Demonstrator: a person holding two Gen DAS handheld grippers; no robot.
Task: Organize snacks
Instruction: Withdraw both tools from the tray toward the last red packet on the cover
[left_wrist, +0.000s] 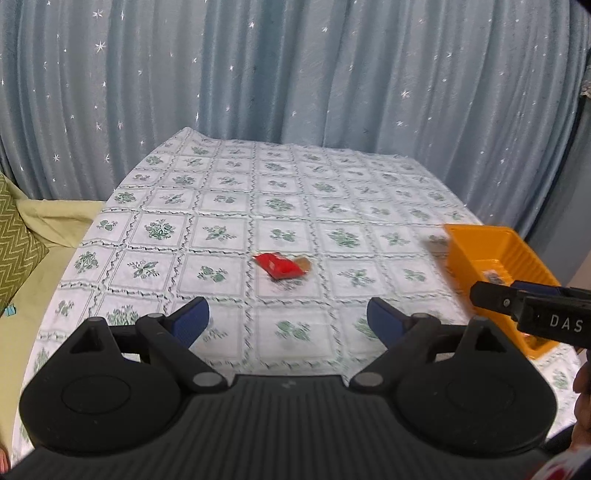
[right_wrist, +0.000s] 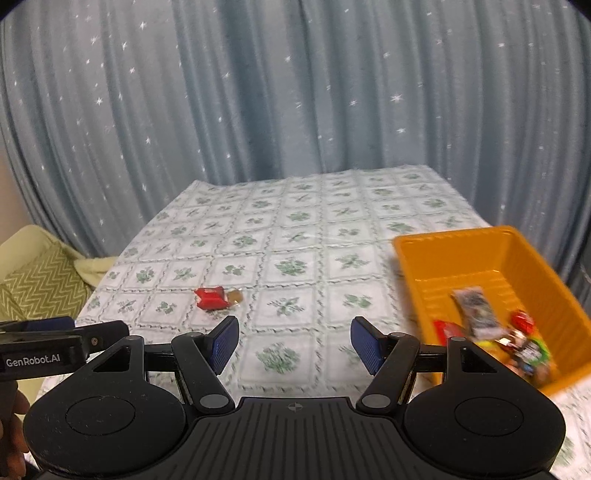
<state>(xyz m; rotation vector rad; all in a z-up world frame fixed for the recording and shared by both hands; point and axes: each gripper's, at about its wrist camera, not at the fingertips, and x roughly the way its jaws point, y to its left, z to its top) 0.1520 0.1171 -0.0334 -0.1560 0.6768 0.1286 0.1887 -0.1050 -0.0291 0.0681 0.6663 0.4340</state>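
With both the left tongs (left_wrist: 288, 319) and the right tongs (right_wrist: 294, 345) gaping empty, the flat red snack packet (left_wrist: 281, 265) at twelve o'clock on the bench (left_wrist: 229, 206) could slide from a shallow pinch.

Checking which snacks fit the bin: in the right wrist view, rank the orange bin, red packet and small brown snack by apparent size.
1. orange bin, though nearer the camera
2. red packet
3. small brown snack

Both wrist views over table (left_wrist: 280, 206)

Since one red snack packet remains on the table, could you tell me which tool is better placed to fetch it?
Probably left: the red snack packet lies ahead between the open left tool, while the right tool sees it off to its left.
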